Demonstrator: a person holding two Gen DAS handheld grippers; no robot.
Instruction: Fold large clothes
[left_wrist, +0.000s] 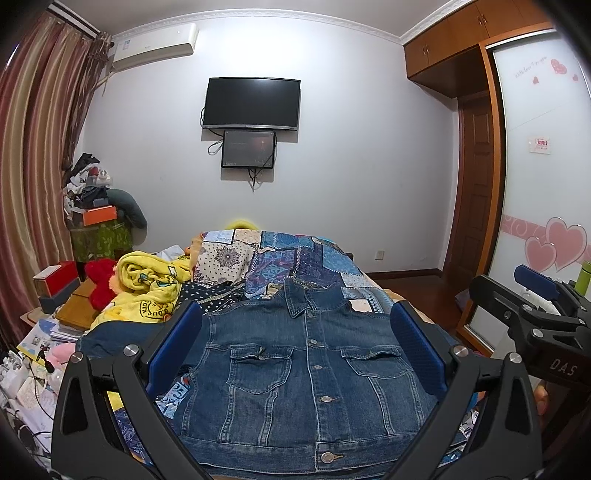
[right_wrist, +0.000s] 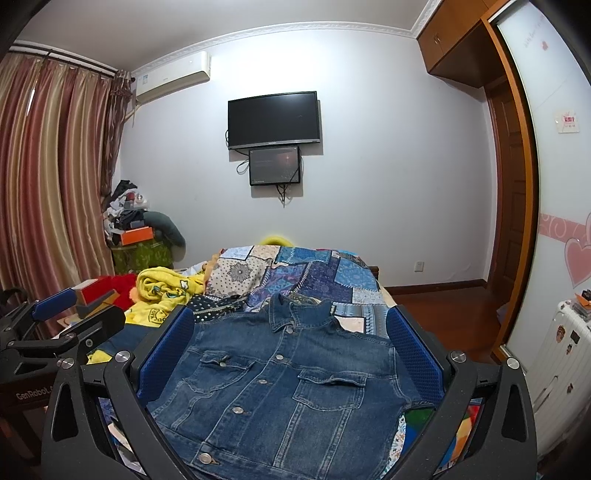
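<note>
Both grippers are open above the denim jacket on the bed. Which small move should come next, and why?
Probably lower the left gripper to the denim jacket at its left edge and close there. The jacket lies flat, buttoned, front up on the patchwork quilt, and both grippers are open and hold nothing.

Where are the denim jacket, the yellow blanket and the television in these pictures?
denim jacket (left_wrist: 314, 369): left wrist view, on the buttoned front placket.
yellow blanket (left_wrist: 147, 284): left wrist view, on the crumpled middle of it.
television (right_wrist: 273, 119): right wrist view, on the middle of the dark screen.
</note>
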